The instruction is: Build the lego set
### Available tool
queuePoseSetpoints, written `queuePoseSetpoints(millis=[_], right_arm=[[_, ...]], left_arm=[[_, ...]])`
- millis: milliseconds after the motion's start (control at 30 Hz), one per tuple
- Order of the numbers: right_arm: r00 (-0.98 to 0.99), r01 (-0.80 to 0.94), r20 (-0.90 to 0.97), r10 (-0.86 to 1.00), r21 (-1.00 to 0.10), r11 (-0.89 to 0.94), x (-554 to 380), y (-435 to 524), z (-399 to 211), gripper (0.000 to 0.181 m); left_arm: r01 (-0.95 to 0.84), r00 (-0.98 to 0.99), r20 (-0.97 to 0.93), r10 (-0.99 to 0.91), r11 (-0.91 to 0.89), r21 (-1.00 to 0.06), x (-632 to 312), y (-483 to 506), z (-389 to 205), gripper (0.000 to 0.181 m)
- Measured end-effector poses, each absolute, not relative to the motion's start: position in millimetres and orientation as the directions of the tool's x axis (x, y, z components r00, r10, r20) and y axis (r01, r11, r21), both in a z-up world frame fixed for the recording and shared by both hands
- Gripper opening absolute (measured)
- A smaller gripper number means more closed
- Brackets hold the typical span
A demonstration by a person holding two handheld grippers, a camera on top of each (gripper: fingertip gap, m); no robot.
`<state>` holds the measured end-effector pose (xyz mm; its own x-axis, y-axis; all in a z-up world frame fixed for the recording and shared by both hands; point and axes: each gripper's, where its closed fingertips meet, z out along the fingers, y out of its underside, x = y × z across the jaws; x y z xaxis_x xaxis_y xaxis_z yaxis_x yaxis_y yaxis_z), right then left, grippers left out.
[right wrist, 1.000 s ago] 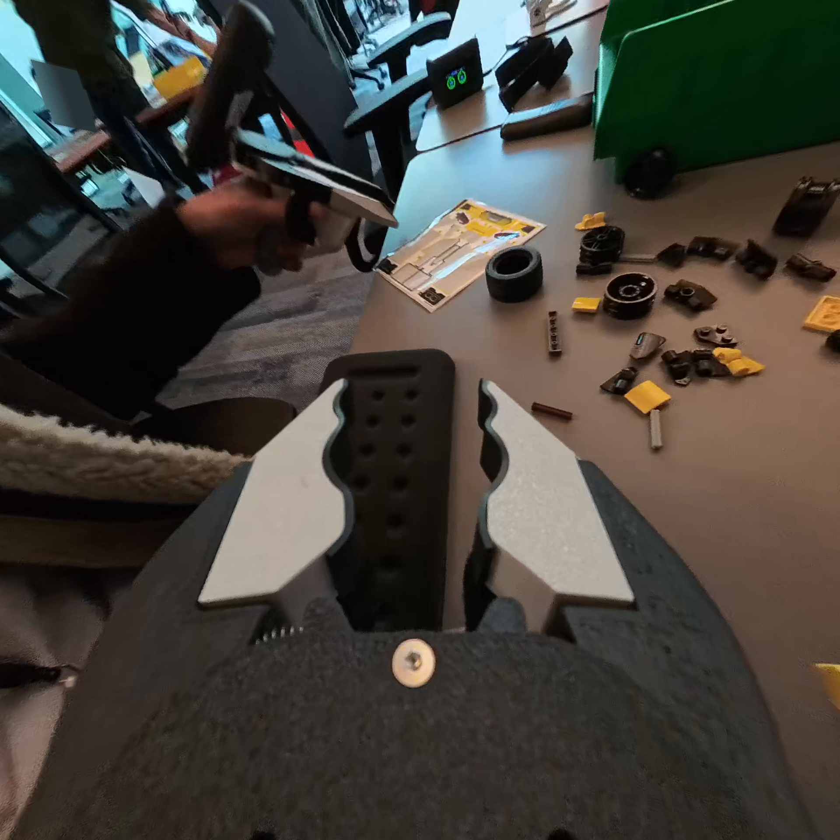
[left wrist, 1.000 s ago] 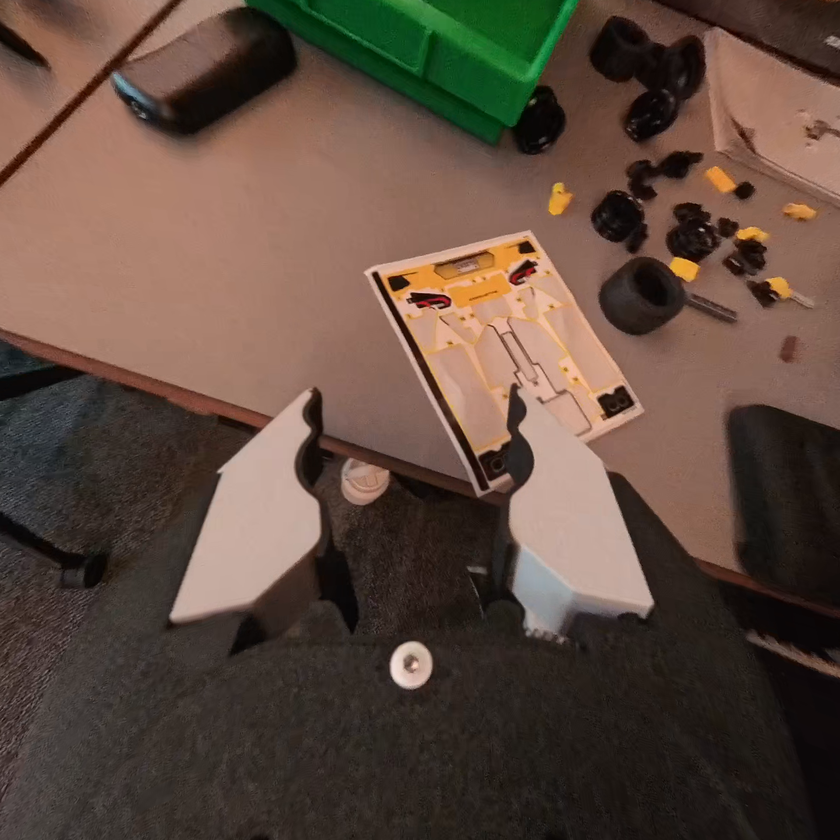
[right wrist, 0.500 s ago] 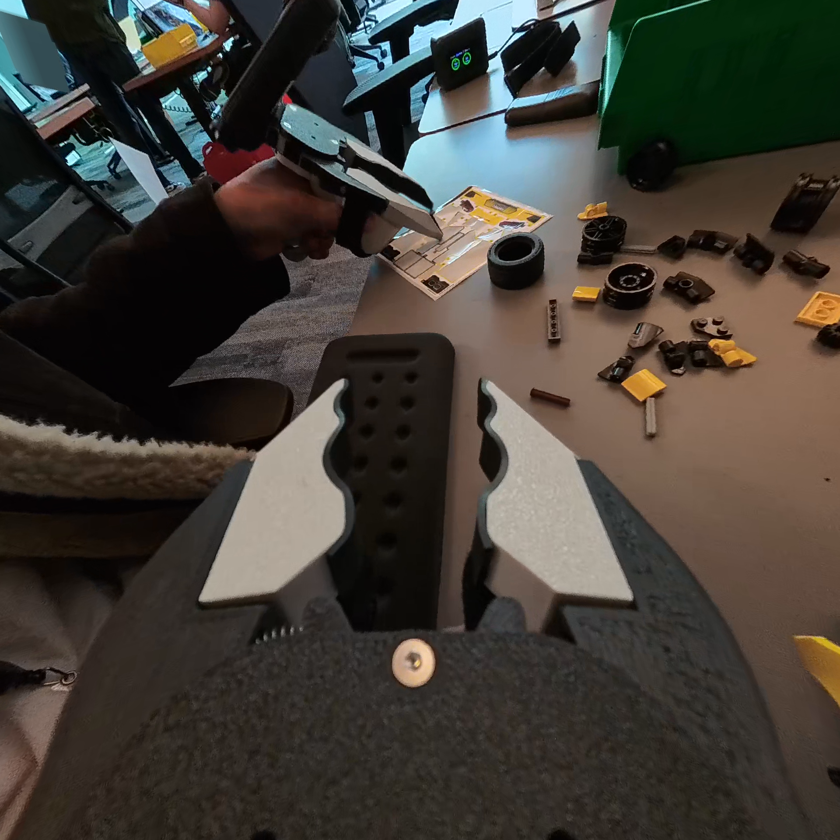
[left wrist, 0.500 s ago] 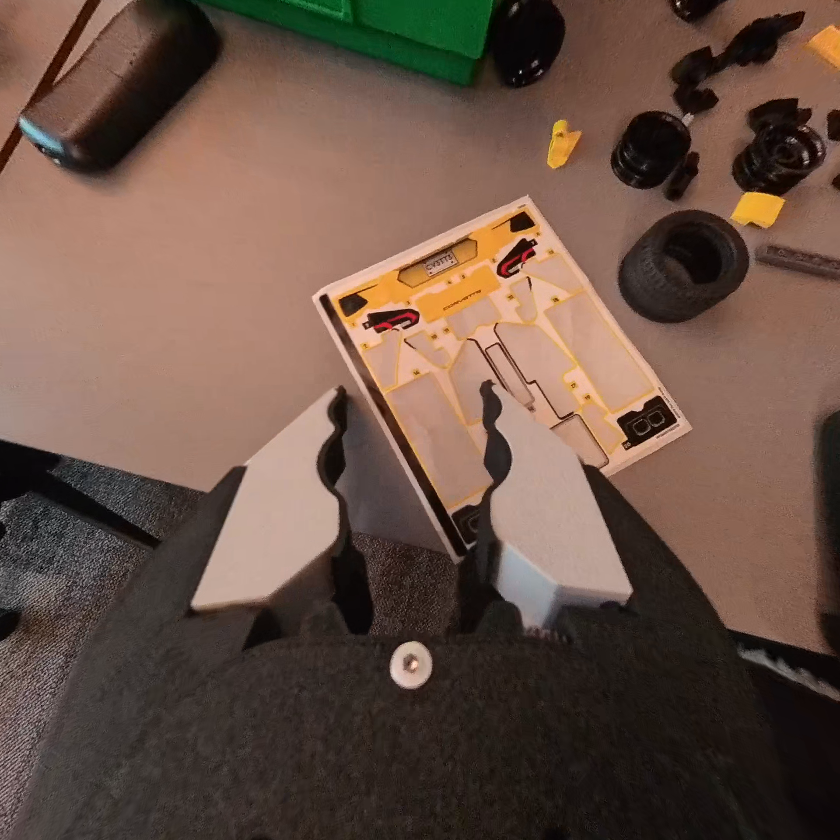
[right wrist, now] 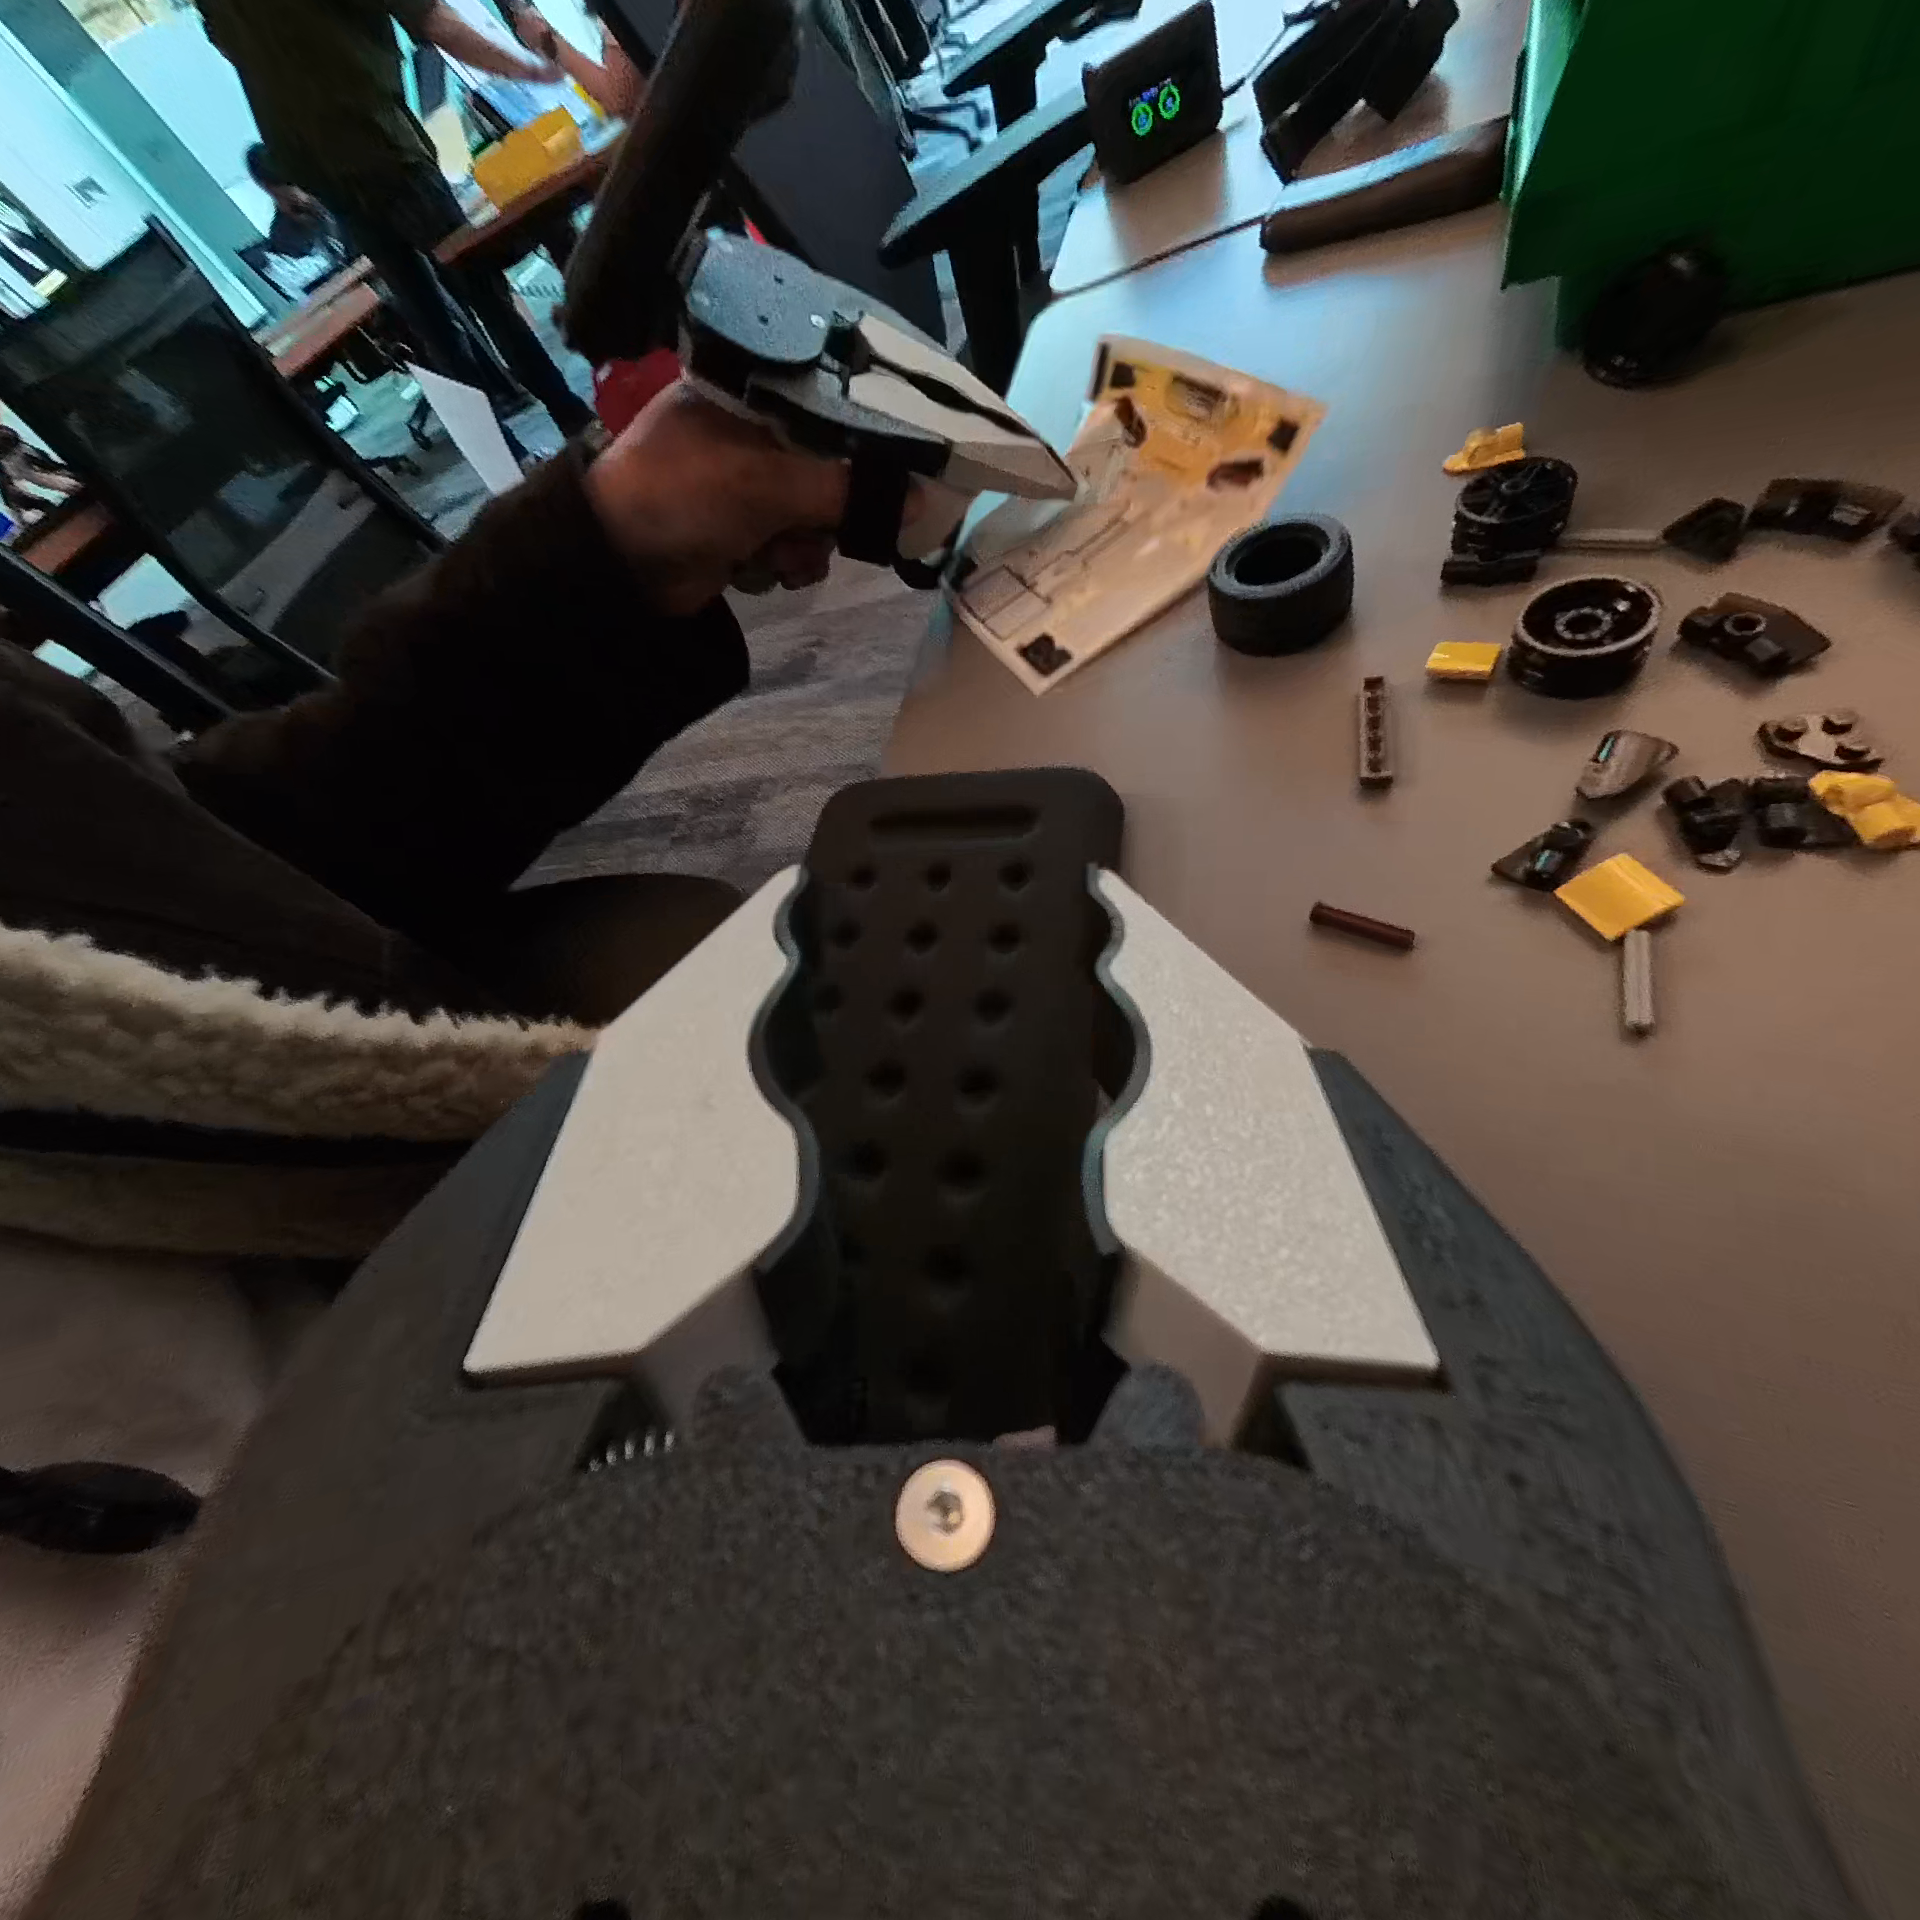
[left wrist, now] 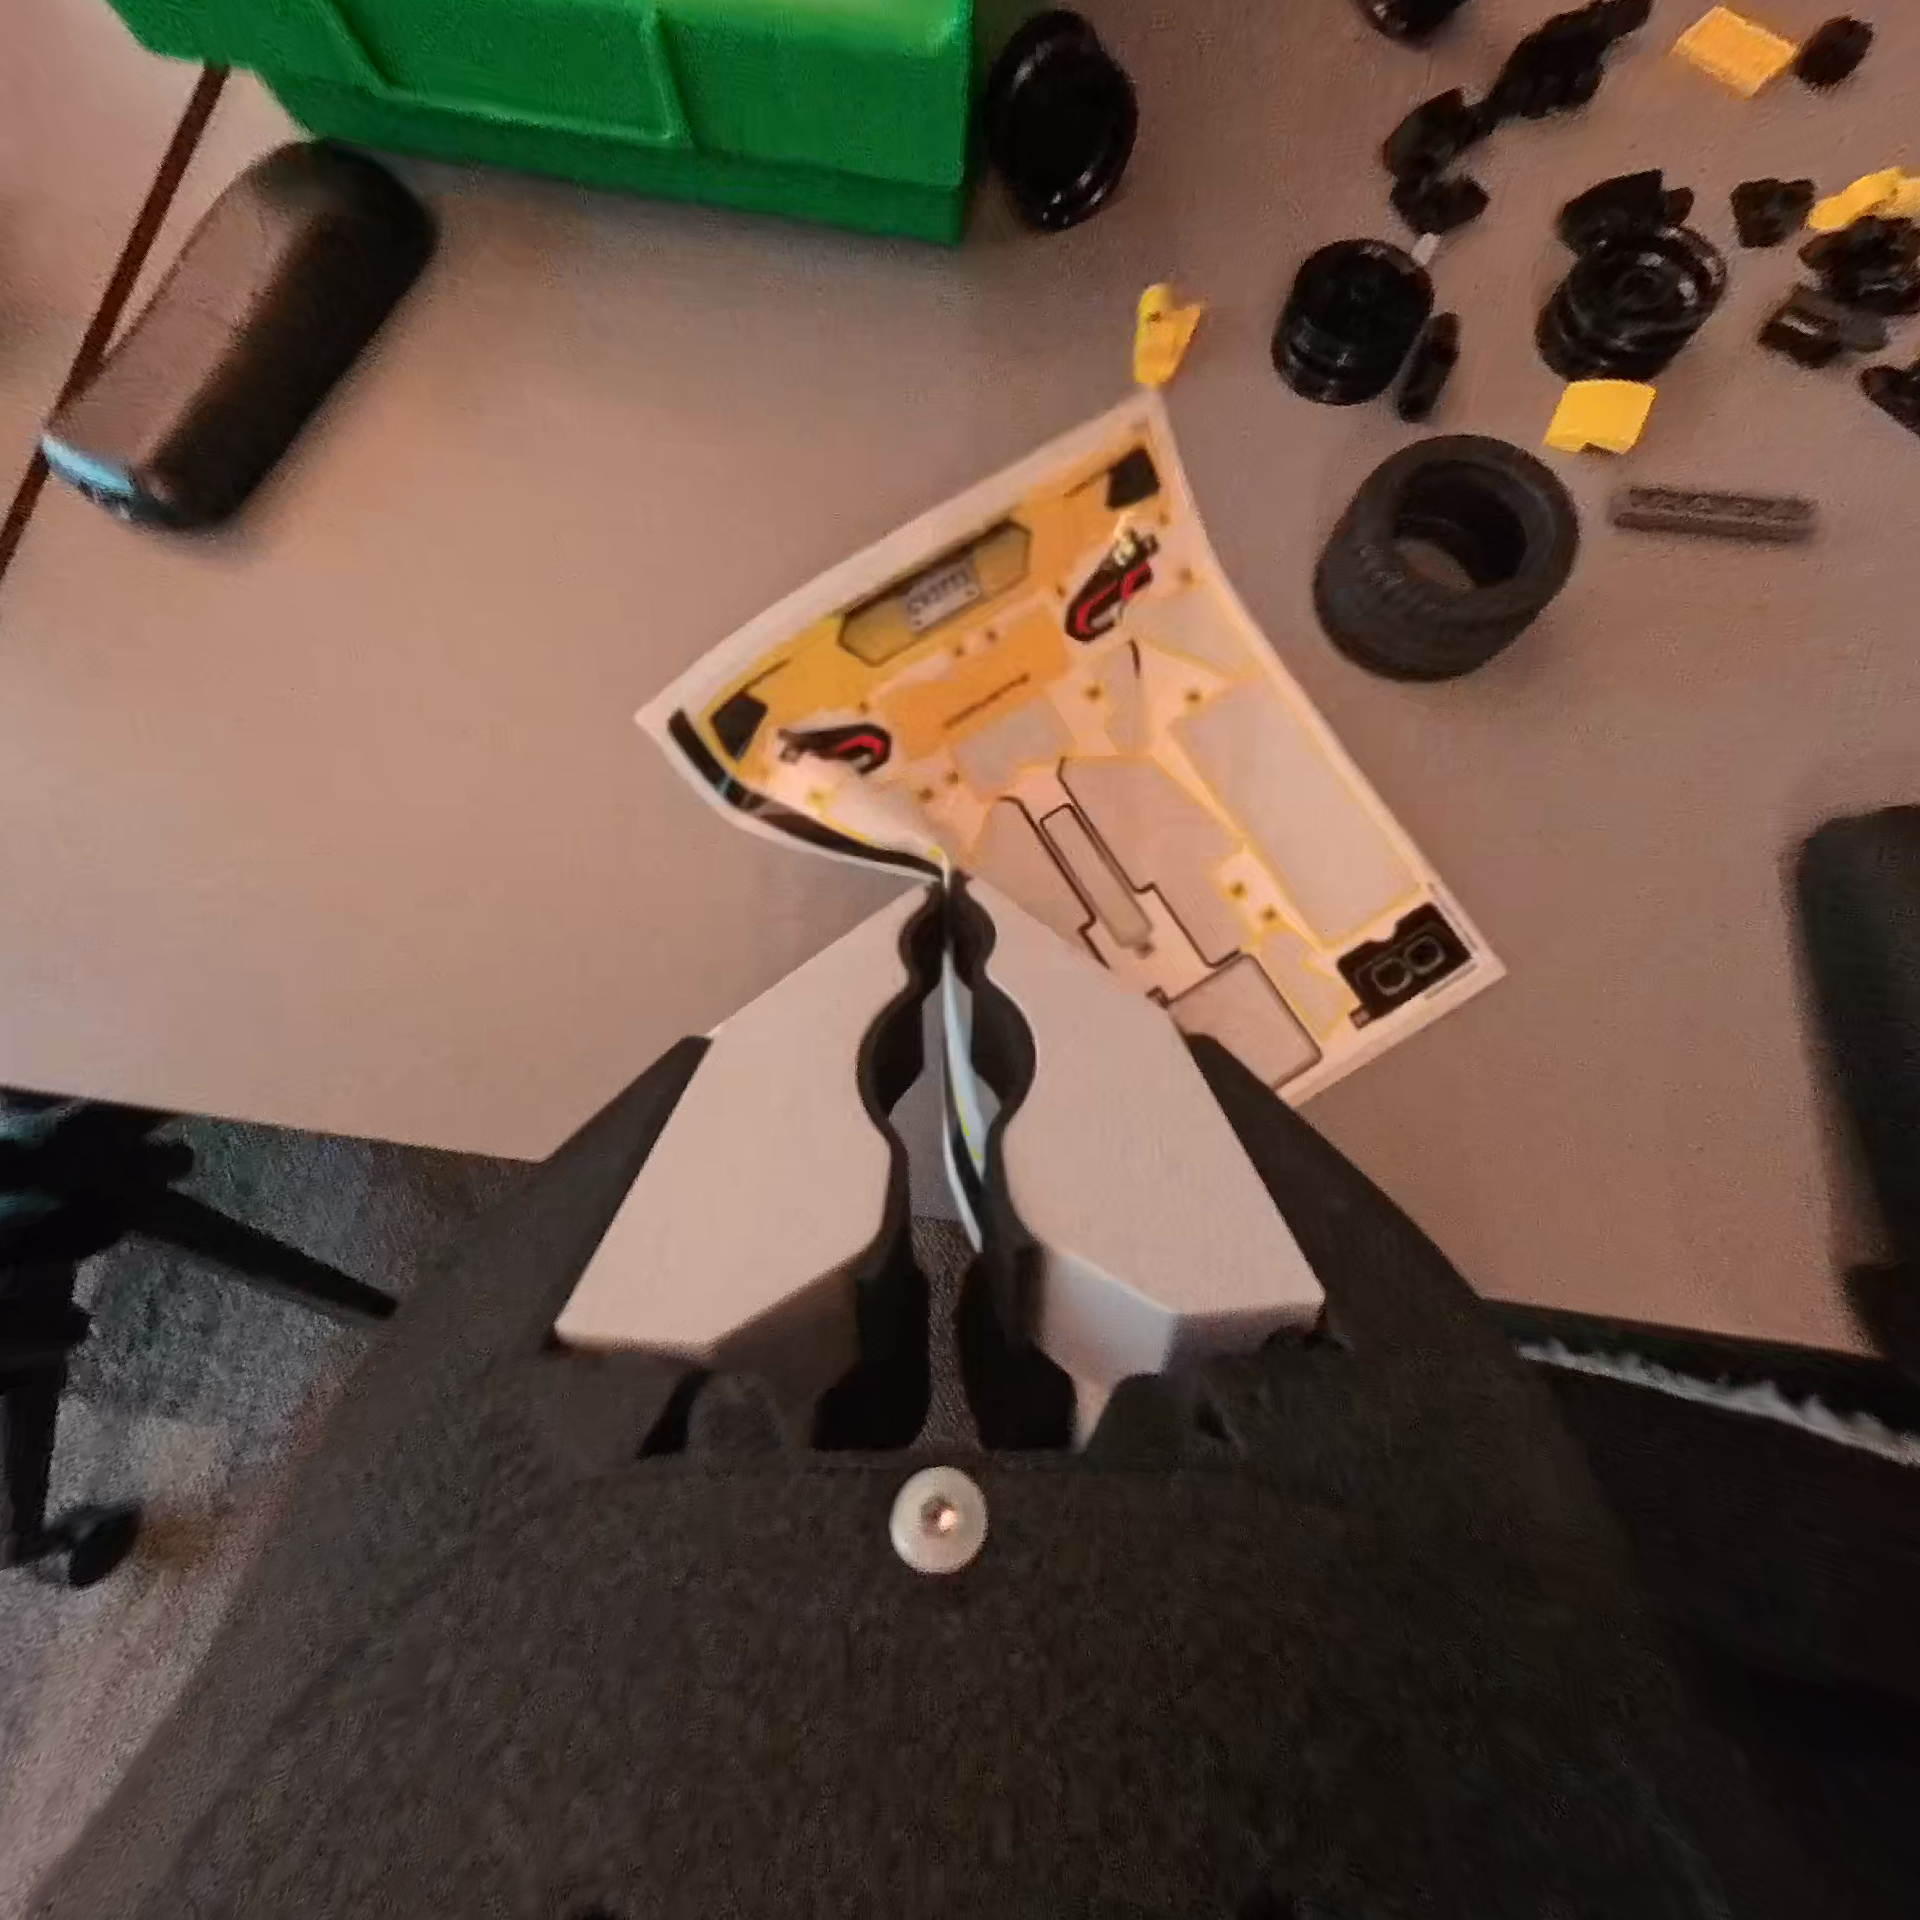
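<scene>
My left gripper [left wrist: 945,894] is shut on the near edge of the sticker sheet [left wrist: 1143,748], a white sheet with yellow and grey shapes. The sheet buckles upward at the fingertips and its far end still rests on the grey table [left wrist: 416,727]. The right wrist view shows the same pinch: the left gripper [right wrist: 1065,483] bites the sheet [right wrist: 1174,488] at the table's edge. My right gripper [right wrist: 945,883] is open and empty, hovering above a black perforated armrest [right wrist: 935,987] beside the table.
A black tyre [left wrist: 1444,556] lies right of the sheet. Several loose black and yellow pieces [right wrist: 1579,634] are scattered further right. A green bin [left wrist: 623,94] and a black case [left wrist: 239,332] stand at the back. A person's sleeve [right wrist: 468,675] holds the left gripper.
My left gripper moved forward over the table edge and closed on the sticker sheet's near edge, which now bends upward. My right gripper stayed over the armrest and narrowed a little.
</scene>
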<state>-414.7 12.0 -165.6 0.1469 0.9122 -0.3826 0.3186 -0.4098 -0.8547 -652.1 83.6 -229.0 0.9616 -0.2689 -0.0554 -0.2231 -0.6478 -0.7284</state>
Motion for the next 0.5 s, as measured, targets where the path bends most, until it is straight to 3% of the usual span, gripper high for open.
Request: queuePoseSetpoints(millis=[167,333,433,500], right_arm=[[0.082,0.228,-0.456,0.886,-0.857,-0.462,-422.4,18.0,-139.7,0.052],[0.095,0.105,-0.508,0.856,-0.850,-0.516,-422.0,34.9,-106.9,0.063],[0.167,0.070,-0.490,0.856,-0.860,-0.506,-415.7,45.9,-97.1,0.063],[0.203,0.031,-0.476,0.856,-0.870,-0.492,-403.0,51.5,-89.8,0.050]], left_arm=[[-0.297,0.923,-0.124,-0.366,-0.466,-0.834,-632.7,82.8,-179.9,0.000],[-0.106,0.813,0.081,-0.577,-0.284,-0.953,-550.3,72.8,-102.2,0.000],[-0.088,0.719,0.086,-0.689,-0.214,-0.973,-489.7,67.0,-74.4,0.000],[-0.088,0.652,0.087,-0.753,-0.189,-0.978,-450.7,61.5,-65.5,0.000]])
